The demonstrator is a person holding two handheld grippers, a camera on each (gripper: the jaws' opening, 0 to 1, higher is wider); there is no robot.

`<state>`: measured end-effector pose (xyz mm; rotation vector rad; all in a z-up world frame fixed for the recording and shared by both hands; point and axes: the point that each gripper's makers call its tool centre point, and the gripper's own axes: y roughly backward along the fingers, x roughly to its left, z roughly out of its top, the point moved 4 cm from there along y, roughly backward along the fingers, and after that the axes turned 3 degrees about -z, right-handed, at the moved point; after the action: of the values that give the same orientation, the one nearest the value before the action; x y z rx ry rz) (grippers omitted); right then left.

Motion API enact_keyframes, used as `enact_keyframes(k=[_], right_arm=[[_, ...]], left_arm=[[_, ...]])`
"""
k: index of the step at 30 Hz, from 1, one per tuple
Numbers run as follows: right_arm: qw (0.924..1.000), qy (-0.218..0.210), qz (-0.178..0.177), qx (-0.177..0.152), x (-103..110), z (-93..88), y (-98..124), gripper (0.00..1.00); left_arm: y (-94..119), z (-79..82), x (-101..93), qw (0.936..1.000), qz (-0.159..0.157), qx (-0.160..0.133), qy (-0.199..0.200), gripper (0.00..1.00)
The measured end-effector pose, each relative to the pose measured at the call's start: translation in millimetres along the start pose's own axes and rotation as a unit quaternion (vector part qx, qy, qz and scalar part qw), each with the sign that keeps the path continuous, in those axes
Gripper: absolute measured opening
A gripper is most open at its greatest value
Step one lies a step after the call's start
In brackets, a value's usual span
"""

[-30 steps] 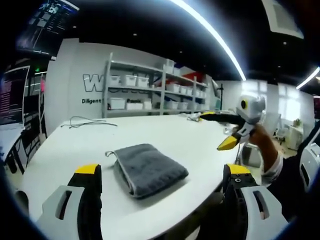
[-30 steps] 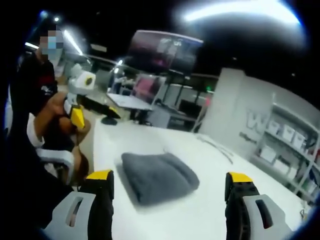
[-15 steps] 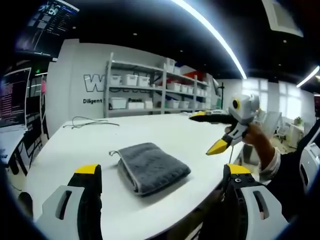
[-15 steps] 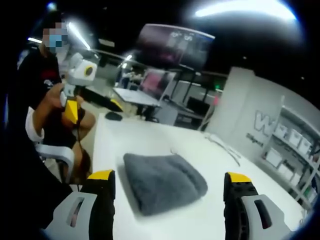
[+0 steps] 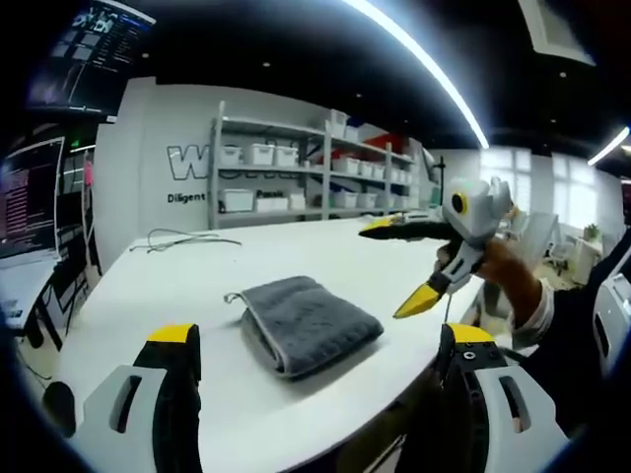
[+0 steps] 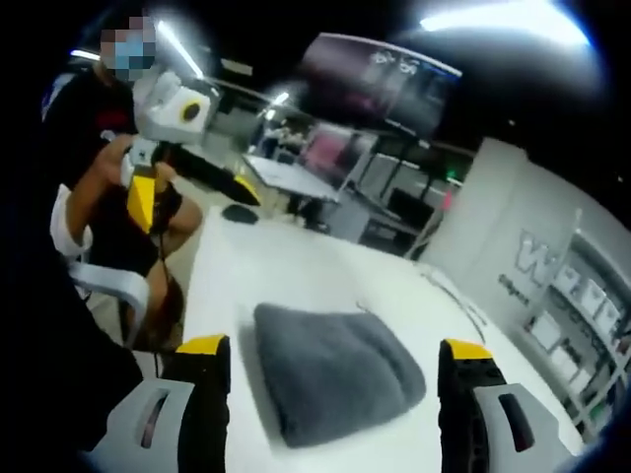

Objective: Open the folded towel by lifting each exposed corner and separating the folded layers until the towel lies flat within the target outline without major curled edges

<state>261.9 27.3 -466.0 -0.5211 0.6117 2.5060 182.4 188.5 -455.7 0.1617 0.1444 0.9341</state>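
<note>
- While your white table [image 5: 148, 286] stretches wide, the folded grey towel [image 5: 311, 323] lies near its edge.
- Your left gripper [image 5: 320, 345] gapes wide, empty, short of the towel.
- Your right gripper [image 6: 330, 353] likewise gapes empty above it.

Plain dark grey towel [image 5: 311, 323] with a paler grey edge band, on a white table [image 5: 158, 286]. Grey-white left gripper [image 5: 320, 340] and right gripper [image 6: 325, 350], jaws black, yellow-tipped.
</note>
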Motion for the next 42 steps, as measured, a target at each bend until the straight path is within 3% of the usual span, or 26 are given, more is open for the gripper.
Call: enact_keyframes(k=[14, 23, 42], right_arm=[[0.9989, 0.036, 0.028, 0.011, 21, 1.2, -29, 0.83], [0.9979, 0.036, 0.053, 0.005, 33, 1.3, -40, 0.74], [0.9964, 0.036, 0.075, 0.017, 42, -3.6, -61, 0.71]], left_arm=[[2, 1.8, 0.3, 1.0, 0.001, -0.001, -0.009, 1.0], [6, 4.8, -4.9, 0.9998, -0.005, -0.004, -0.019, 1.0], [7, 7.4, -3.3, 0.9997, -0.006, -0.006, -0.022, 1.0]])
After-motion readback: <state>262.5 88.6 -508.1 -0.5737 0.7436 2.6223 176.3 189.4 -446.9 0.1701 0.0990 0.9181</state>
